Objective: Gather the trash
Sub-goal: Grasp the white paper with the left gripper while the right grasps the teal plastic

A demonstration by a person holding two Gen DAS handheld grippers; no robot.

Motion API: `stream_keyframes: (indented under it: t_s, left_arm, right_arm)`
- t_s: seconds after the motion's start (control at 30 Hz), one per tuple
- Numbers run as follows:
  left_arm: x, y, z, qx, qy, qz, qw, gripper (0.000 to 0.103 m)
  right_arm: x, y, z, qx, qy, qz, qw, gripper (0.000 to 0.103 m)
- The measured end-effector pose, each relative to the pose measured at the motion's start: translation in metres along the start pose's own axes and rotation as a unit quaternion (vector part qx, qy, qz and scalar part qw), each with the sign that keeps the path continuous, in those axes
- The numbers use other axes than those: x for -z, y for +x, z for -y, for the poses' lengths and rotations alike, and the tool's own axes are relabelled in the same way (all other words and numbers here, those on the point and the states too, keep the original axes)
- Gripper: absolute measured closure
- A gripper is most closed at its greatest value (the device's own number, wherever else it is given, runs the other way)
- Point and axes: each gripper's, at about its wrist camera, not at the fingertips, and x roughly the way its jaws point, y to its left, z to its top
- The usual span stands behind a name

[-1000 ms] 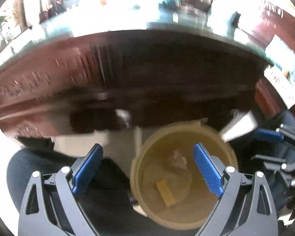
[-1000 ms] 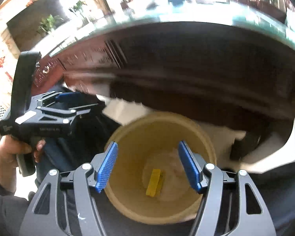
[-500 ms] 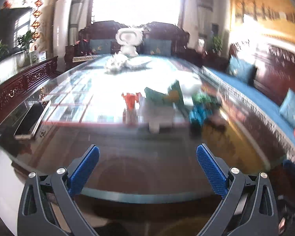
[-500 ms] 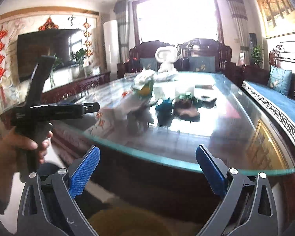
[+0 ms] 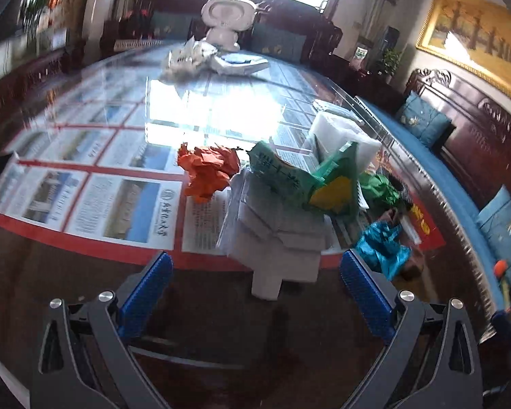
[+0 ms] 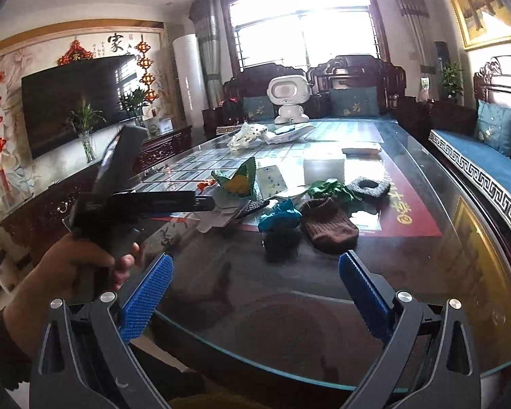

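Trash lies on the glass-topped table [image 5: 85, 272]: a crumpled orange paper [image 5: 207, 172], a white folded paper [image 5: 276, 231], a green and yellow wrapper [image 5: 310, 180], a crumpled green piece [image 5: 380, 187] and a crumpled teal wrapper [image 5: 381, 248]. My left gripper [image 5: 255, 293] is open and empty, just short of the white paper. My right gripper [image 6: 253, 293] is open and empty over the near table edge, short of the teal wrapper [image 6: 279, 216] and a brown sock [image 6: 330, 226]. The left gripper also shows in the right wrist view [image 6: 201, 203].
A white foam block [image 6: 323, 168], a dark ring-shaped pad [image 6: 369, 185], a white robot figure [image 6: 288, 100] and a plastic bag [image 6: 247, 134] stand farther back on the table. A blue-cushioned bench [image 6: 487, 160] runs along the right. A TV [image 6: 71, 97] hangs on the left.
Both grippers have risen from over the yellow bin below the table edge to table height. The left one has moved in over the table toward the trash.
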Motion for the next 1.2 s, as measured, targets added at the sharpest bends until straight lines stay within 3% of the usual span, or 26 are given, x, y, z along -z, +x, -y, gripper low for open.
stream_keyframes:
  t_s: [0.17, 0.33, 0.43, 0.5, 0.73, 0.93, 1.07, 1.2]
  left_arm:
    - [-0.008, 0.018, -0.012, 0.024, -0.038, -0.014, 0.9989, 0.004]
    - [-0.014, 0.026, -0.012, 0.022, -0.038, -0.008, 0.9990, 0.006]
    - [-0.015, 0.029, -0.009, 0.019, -0.027, -0.006, 0.9994, 0.025]
    - [-0.014, 0.031, -0.006, 0.019, -0.015, -0.009, 0.9997, 0.045]
    - [-0.015, 0.035, -0.002, 0.038, -0.008, -0.008, 0.9992, 0.085]
    - [-0.011, 0.028, -0.005, 0.032, -0.012, 0.005, 0.9994, 0.090]
    - [-0.007, 0.018, -0.009, 0.037, -0.015, 0.011, 0.9992, 0.096]
    - [-0.004, 0.009, -0.010, 0.043, -0.012, 0.013, 0.9989, 0.096]
  right_arm:
    - [-0.007, 0.011, -0.001, -0.001, -0.021, 0.000, 1.000, 0.010]
    - [-0.010, 0.029, 0.003, -0.015, -0.025, -0.026, 0.999, 0.037]
    - [-0.011, 0.040, 0.009, -0.018, -0.010, -0.041, 0.999, 0.046]
    - [-0.012, 0.048, 0.014, -0.018, 0.001, -0.052, 0.999, 0.049]
    - [-0.012, 0.064, 0.027, -0.015, 0.035, -0.075, 0.996, 0.059]
    - [-0.015, 0.079, 0.032, -0.017, 0.053, -0.101, 0.993, 0.070]
    - [-0.021, 0.084, 0.028, -0.005, 0.049, -0.099, 0.994, 0.070]
    - [-0.028, 0.091, 0.026, 0.004, 0.047, -0.100, 0.994, 0.062]
